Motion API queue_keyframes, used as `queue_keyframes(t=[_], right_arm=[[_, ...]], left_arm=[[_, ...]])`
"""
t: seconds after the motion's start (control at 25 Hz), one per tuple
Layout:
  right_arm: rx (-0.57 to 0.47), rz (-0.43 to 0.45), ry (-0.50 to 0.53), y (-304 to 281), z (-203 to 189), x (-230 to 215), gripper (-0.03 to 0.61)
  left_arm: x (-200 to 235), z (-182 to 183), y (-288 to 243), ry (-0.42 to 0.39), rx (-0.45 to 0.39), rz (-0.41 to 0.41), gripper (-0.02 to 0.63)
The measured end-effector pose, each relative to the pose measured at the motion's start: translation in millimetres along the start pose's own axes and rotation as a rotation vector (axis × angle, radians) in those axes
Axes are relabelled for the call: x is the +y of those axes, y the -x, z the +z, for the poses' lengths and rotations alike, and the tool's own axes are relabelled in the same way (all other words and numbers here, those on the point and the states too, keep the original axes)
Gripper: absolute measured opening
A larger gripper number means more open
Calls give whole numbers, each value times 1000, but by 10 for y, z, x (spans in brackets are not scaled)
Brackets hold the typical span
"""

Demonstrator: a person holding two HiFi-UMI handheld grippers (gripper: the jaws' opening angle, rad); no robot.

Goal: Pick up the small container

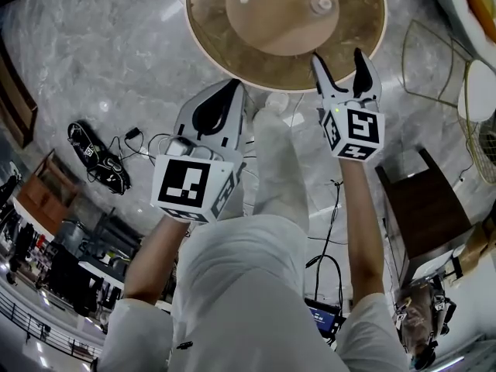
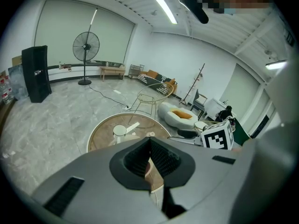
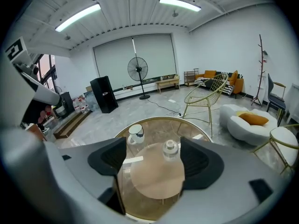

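The small container [image 1: 321, 5], clear with a round cap, stands on a round wooden disc [image 1: 279, 22] that rests on the round glass table [image 1: 213, 29]. In the right gripper view the small container [image 3: 170, 149] shows between the two jaws, farther off and apart from them. My right gripper [image 1: 338, 56] is open and empty, hanging at the table's near edge. My left gripper [image 1: 235, 86] is shut with nothing in it, held lower left of the table. A white mug [image 3: 136, 133] stands on the glass behind the disc.
A gold wire chair [image 1: 434, 60] and a white seat [image 1: 480, 91] stand to the right of the table. A dark wooden side table [image 1: 422, 200] is at the lower right. Cables and gear [image 1: 101, 157] lie on the marble floor at the left.
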State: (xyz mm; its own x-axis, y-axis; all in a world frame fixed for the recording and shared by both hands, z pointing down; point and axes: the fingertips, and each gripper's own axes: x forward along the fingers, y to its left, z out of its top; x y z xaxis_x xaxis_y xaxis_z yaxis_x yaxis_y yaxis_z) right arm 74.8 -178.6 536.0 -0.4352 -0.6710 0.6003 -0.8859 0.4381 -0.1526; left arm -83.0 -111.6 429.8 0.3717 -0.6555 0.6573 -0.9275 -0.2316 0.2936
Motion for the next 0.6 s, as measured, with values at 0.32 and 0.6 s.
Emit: queue_keyframes(t=[0.32,0.6], right_arm=[[10,-21,-11,-382,-193,-161,348],[5,-66,-28,-706,-317,-309,368]], left_arm=[[105,94,-224,14,-20,24,18],[170,80,-480,5,-18,21,18]])
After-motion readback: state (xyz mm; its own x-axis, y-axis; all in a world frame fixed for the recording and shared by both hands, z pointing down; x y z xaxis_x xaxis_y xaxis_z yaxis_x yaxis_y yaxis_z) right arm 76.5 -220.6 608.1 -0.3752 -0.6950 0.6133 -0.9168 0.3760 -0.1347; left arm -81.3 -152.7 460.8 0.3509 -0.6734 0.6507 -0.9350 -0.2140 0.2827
